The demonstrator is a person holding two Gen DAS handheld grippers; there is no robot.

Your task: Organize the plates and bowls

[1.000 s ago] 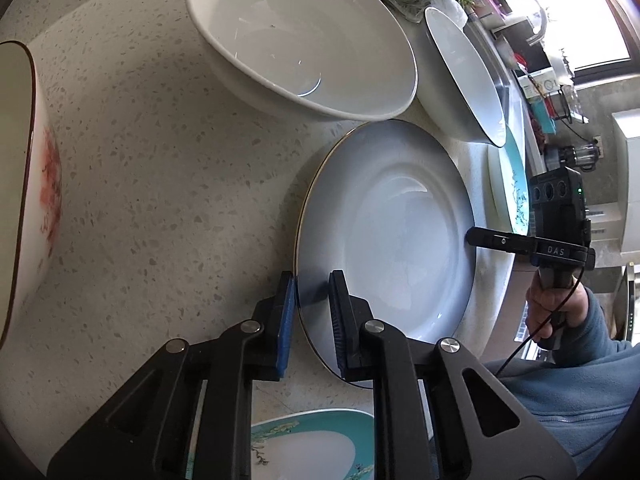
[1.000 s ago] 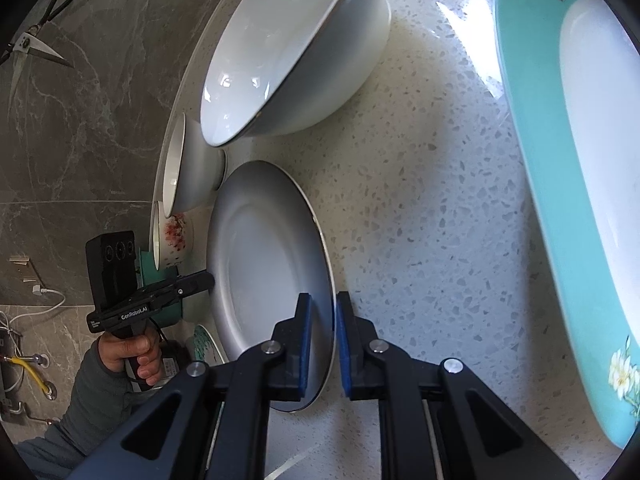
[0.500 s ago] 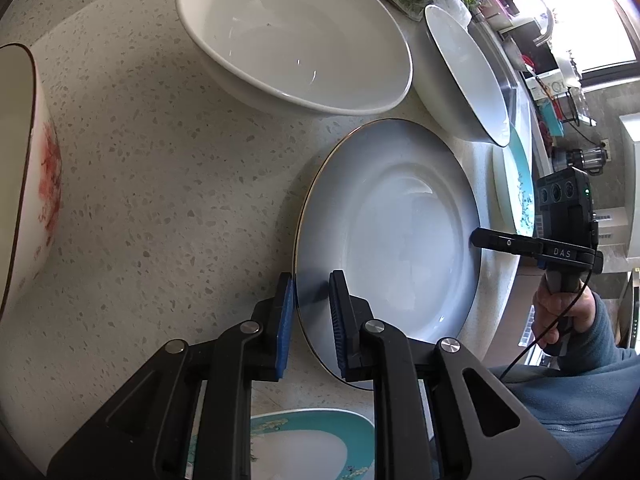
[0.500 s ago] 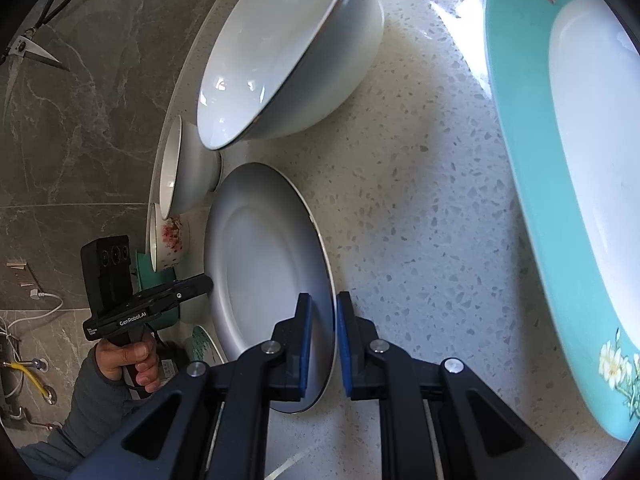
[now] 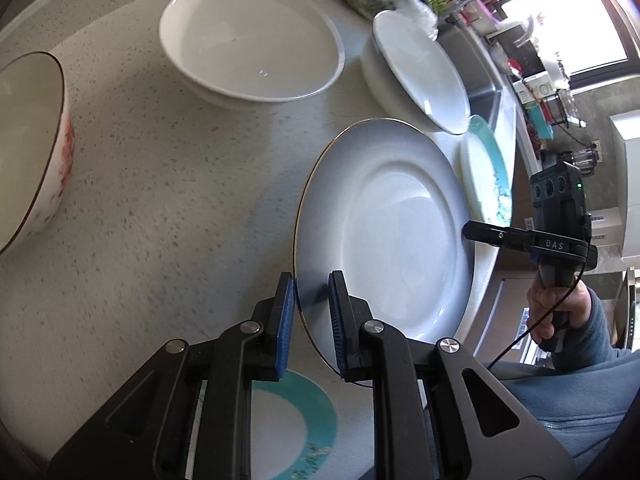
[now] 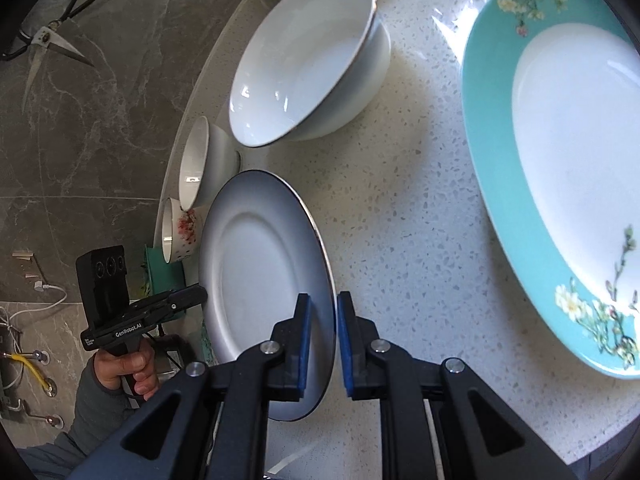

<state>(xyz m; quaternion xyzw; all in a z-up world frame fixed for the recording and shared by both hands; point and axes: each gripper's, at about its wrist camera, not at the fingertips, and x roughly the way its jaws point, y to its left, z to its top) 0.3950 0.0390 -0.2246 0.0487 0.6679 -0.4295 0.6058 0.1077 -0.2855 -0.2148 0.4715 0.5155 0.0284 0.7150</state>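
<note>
A speckled, pale stone countertop (image 6: 400, 216) with a rounded edge carries everything. Largest on it is a wide oval platter (image 6: 560, 152), glossy, with a turquoise band painted with blossoms round a white centre, lying flat at the right of the right wrist view. Next comes a deep white bowl (image 6: 312, 64) with a thin dark rim, smooth and glazed, and a broader shallow white bowl (image 5: 252, 40) seen from the left wrist.

The round grey-white plate (image 5: 384, 236), glossy with a fine gilt edge and a raised inner ring, is tilted up off the counter between the two grippers. The left gripper (image 5: 312, 316) has its blue ribbed pads either side of the plate's near rim, narrowly parted, with a visible gap at the inner pad. The right gripper (image 6: 322, 344) straddles the opposite rim the same way; whether either pair actually presses the plate I cannot tell.

Smaller still: a white cup-shaped bowl with red flower print (image 5: 36, 152), and a small round turquoise-banded plate (image 5: 296, 428) below the left gripper.
</note>
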